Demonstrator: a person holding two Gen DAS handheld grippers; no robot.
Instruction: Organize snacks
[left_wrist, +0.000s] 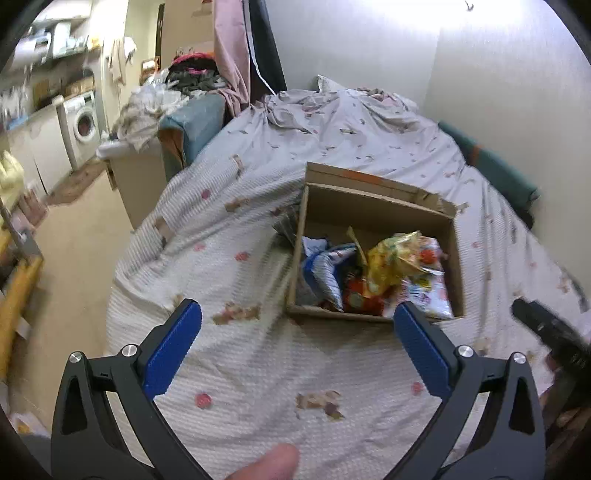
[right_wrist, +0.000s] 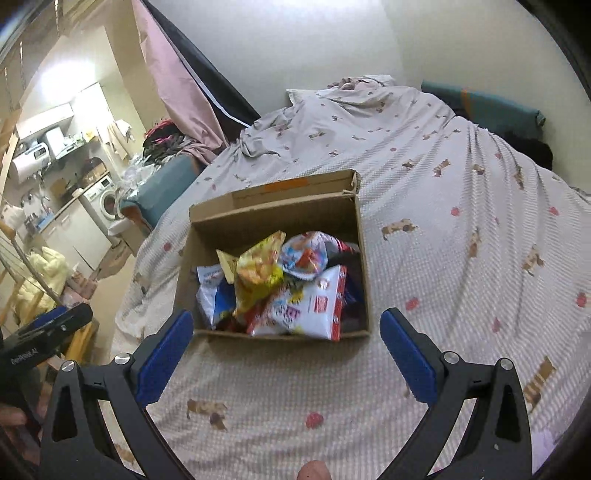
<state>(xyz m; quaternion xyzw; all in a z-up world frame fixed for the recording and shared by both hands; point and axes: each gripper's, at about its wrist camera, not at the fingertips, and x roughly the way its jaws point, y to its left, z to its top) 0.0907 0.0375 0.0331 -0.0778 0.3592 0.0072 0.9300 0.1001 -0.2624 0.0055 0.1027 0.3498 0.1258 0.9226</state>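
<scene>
An open cardboard box (right_wrist: 275, 210) sits on the bed and also shows in the left wrist view (left_wrist: 373, 206). It holds several snack packets: a yellow bag (right_wrist: 258, 271), a white and red bag (right_wrist: 310, 306) and a blue and white bag (right_wrist: 214, 291). The yellow bag (left_wrist: 391, 258) and blue bag (left_wrist: 328, 269) show in the left wrist view too. My left gripper (left_wrist: 297, 321) is open and empty, above the bedspread just in front of the box. My right gripper (right_wrist: 286, 328) is open and empty, at the box's near edge.
The bed (right_wrist: 461, 258) has a pale patterned spread, rumpled at the far end (left_wrist: 332, 110). A wall runs along the right. At left the bed edge drops to the floor (left_wrist: 81, 236), with a laundry pile (left_wrist: 184, 85) and a washing machine (left_wrist: 83, 123) beyond.
</scene>
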